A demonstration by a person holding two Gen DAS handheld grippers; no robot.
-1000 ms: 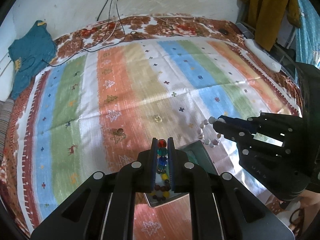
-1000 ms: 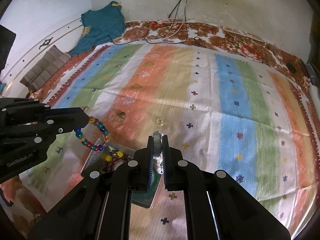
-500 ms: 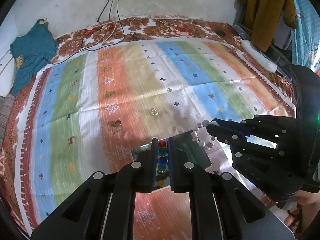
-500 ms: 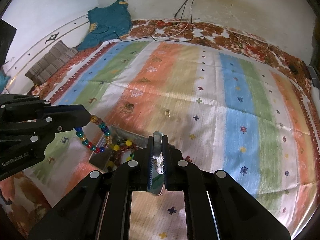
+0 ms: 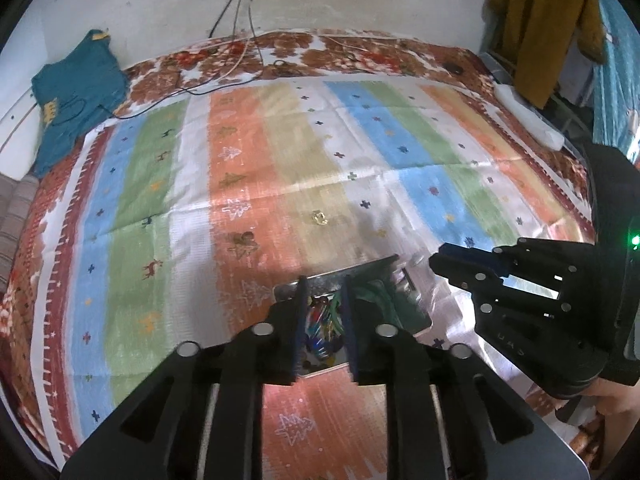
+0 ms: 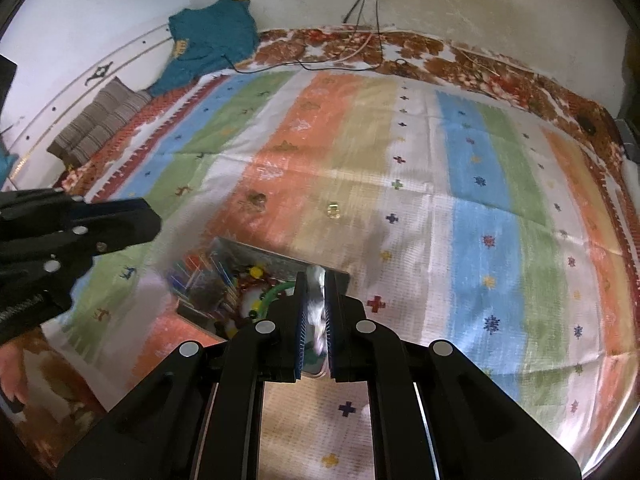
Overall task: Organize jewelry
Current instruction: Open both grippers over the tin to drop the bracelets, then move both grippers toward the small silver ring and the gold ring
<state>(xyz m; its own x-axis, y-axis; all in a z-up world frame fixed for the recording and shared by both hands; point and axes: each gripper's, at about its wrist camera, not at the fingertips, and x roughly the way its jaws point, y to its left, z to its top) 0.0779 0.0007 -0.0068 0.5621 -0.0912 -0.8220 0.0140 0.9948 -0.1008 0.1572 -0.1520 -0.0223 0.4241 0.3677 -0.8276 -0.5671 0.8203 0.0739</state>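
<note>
While left gripper (image 5: 323,280) just opened, colourful beads (image 5: 320,326) blur between its jaws.

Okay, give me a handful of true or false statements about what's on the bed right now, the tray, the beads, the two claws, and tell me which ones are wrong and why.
1. A metal tray sits on the striped bedcover. True.
2. The left claw is clamped tight on the colourful bead bracelet. False: its jaws have just been opening and stand apart, with the blurred beads dropping into the tray below them.
3. A small gold ring lies on the cover beyond the tray. True.
4. The right claw is empty. False: a blurred white bead string is between its jaws.
5. A teal garment lies at the far left corner of the bed. True.
6. The tray holds no jewelry. False: beads are already in it.
</note>
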